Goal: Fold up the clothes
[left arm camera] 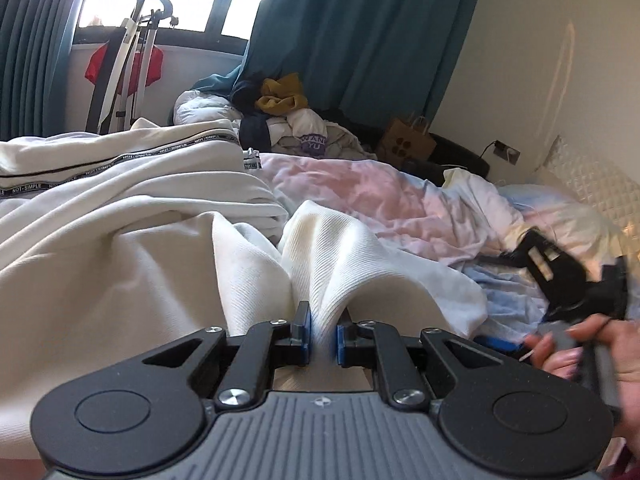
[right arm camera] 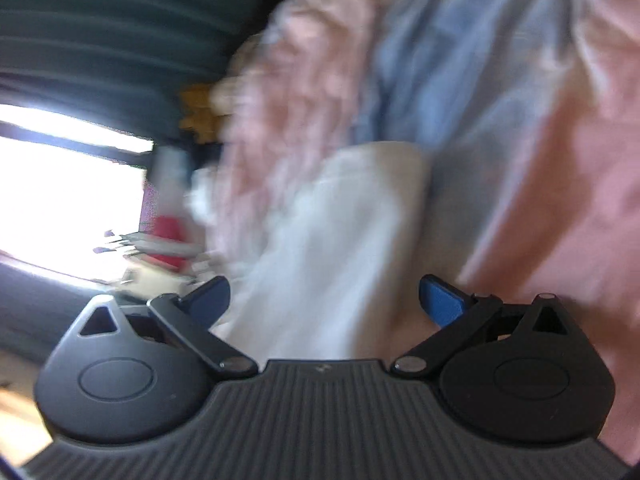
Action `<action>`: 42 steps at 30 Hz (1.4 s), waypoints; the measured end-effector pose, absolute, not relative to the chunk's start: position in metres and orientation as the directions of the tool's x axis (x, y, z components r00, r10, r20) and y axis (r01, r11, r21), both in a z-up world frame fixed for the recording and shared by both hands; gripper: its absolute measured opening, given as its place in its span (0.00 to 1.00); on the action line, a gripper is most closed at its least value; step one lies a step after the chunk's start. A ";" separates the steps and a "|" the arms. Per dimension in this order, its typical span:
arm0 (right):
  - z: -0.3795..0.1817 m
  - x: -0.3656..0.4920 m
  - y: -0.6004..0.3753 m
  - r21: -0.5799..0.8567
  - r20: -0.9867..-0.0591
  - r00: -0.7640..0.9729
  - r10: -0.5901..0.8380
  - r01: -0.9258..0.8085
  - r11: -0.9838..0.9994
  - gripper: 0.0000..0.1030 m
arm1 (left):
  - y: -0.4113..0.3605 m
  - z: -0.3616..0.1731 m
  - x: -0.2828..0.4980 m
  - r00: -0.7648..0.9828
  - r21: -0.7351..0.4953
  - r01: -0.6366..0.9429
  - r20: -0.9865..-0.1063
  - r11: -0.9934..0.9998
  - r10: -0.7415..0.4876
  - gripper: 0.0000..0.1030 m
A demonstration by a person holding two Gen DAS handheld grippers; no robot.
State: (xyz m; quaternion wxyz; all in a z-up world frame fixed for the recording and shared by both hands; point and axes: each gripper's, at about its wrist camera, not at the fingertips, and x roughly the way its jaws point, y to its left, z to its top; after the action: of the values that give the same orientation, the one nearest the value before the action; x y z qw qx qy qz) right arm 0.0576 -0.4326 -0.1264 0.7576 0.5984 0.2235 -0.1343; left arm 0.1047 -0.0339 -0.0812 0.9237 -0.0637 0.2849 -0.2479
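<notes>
A white ribbed garment [left arm camera: 152,248] with a black lettered stripe lies crumpled across the bed. My left gripper [left arm camera: 323,334] is shut on a bunched fold of this garment, which rises between the blue pads. My right gripper [right arm camera: 324,300] is open and empty, its blue pads wide apart, tilted above a white part of the garment [right arm camera: 332,248]; this view is blurred by motion. The right gripper also shows in the left wrist view [left arm camera: 560,272], held in a hand at the right, over the bedding.
The bed has a pink and blue sheet [left arm camera: 380,196]. A pile of clothes [left arm camera: 288,120] sits at the far side by teal curtains [left arm camera: 360,32]. A brown paper bag [left arm camera: 408,140] and a folded rack [left arm camera: 124,64] stand beyond. A wall [left arm camera: 540,60] is at right.
</notes>
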 end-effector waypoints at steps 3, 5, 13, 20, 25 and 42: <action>-0.134 0.063 -0.434 0.819 -0.545 0.838 0.034 0.523 0.238 0.95 | -0.031 -0.081 0.107 0.705 -0.267 0.427 -0.500 0.864 -0.503 0.12; -0.135 0.070 -0.438 0.795 -0.570 0.822 0.012 0.548 0.259 0.95 | -0.030 -0.082 0.109 0.701 -0.273 0.427 -0.502 0.862 -0.506 0.12; -0.138 0.076 -0.450 0.829 -0.528 0.849 0.011 0.513 0.223 0.45 | -0.025 -0.083 0.117 0.683 -0.299 0.428 -0.512 0.853 -0.522 0.13; -0.122 0.071 -0.453 0.873 -0.427 0.903 -0.051 0.426 0.238 0.09 | -0.025 -0.086 0.118 0.679 -0.299 0.435 -0.511 0.849 -0.527 0.13; -0.081 0.082 -0.442 0.878 -0.320 0.943 -0.092 0.331 0.345 0.07 | -0.024 -0.087 0.112 0.672 -0.312 0.479 -0.470 0.820 -0.572 0.13; -0.032 0.075 -0.537 0.780 -0.125 0.855 -0.504 0.399 0.482 0.06 | -0.039 -0.098 0.099 0.580 -0.403 0.568 -0.423 0.718 -0.696 0.49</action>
State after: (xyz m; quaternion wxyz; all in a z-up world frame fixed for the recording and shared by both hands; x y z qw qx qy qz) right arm 0.0749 -0.5375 -0.0318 0.8588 0.4356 -0.0603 -0.2627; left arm 0.0989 -0.0395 -0.0982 0.8818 -0.1123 0.2854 -0.3584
